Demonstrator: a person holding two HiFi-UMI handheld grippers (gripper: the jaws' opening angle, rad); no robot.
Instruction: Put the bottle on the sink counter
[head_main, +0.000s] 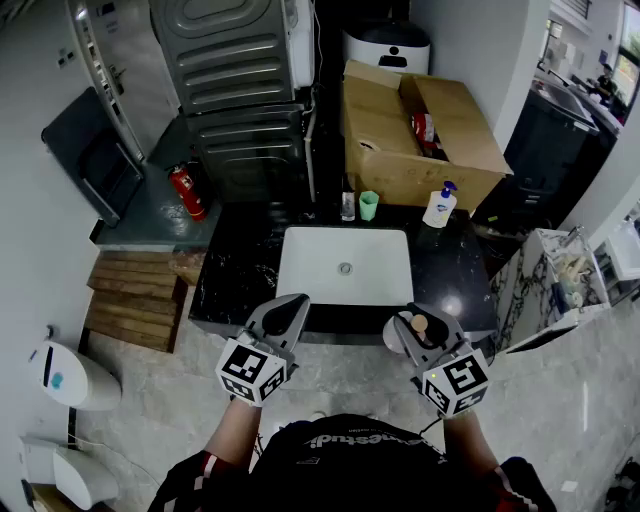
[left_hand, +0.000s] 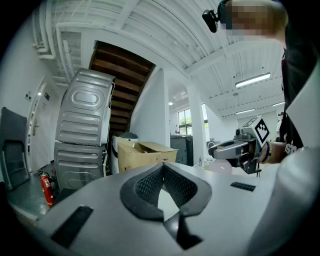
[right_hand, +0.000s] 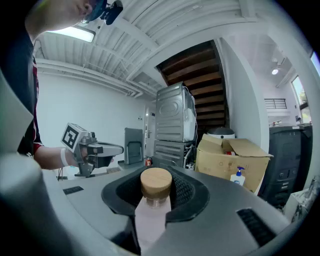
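A pale bottle (right_hand: 150, 220) with a round wooden cap (right_hand: 156, 182) stands between the pads of my right gripper (right_hand: 156, 189), which is shut on it just below the cap. In the head view this gripper (head_main: 415, 325) hovers in front of the black sink counter (head_main: 240, 272), at its right front corner, with the cap (head_main: 420, 324) showing. My left gripper (head_main: 283, 318) is level with it in front of the white basin (head_main: 345, 265). Its pads (left_hand: 150, 182) meet at the tip and hold nothing. The left gripper view shows the bottle (left_hand: 220, 165) at the right.
At the back of the counter stand a soap dispenser (head_main: 440, 206), a green cup (head_main: 368, 205) and a clear glass (head_main: 347, 205). Behind are an open cardboard box (head_main: 420, 130), a stacked washer and dryer (head_main: 235, 90) and a red fire extinguisher (head_main: 187, 192).
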